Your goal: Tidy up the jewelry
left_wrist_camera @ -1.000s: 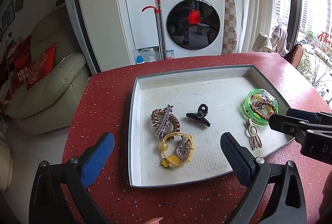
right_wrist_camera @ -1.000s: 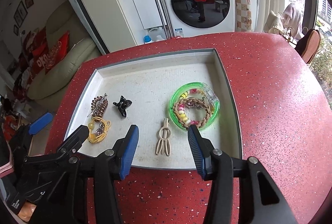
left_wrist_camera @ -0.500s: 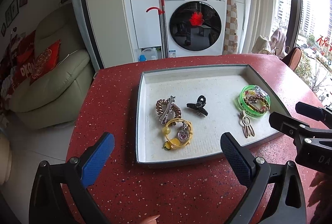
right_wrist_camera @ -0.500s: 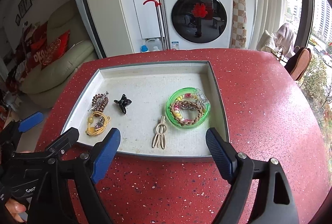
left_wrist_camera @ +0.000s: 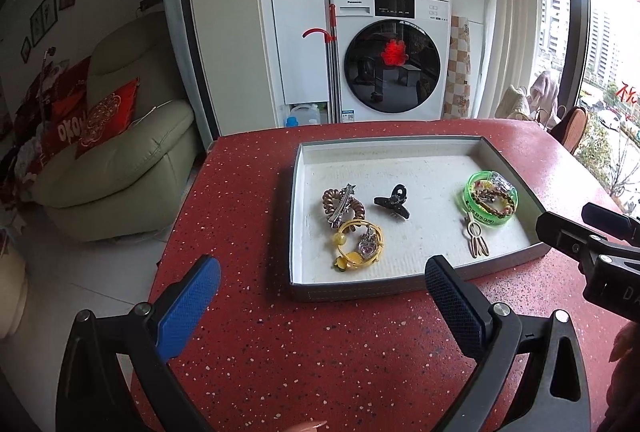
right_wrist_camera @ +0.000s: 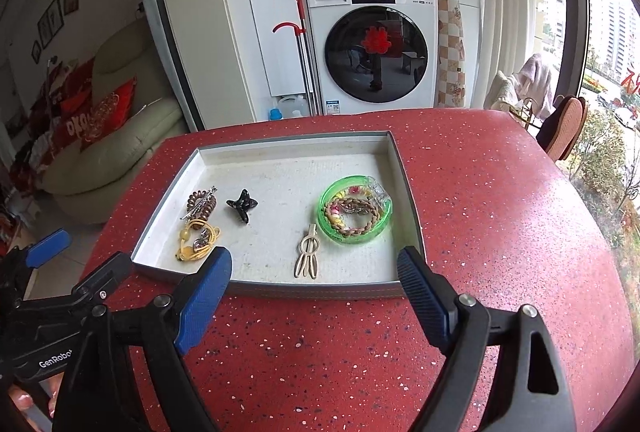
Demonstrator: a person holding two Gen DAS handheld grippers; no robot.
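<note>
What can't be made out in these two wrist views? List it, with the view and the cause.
- Pieces inside the green bangle: tangled and too small to count, both views.
- Yellow cord piece: overlaps the brown coil tie, so the join is unclear, left view.
- Tray near rim: partly hidden by the right gripper fingers, right view.
- Hands holding both grippers: cut off by the bottom edges.

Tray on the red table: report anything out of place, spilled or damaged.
Nothing stands out. All the pieces lie inside the tray: green bangle, beige clip, black claw clip, yellow bracelet. Nothing spilled onto the table.
</note>
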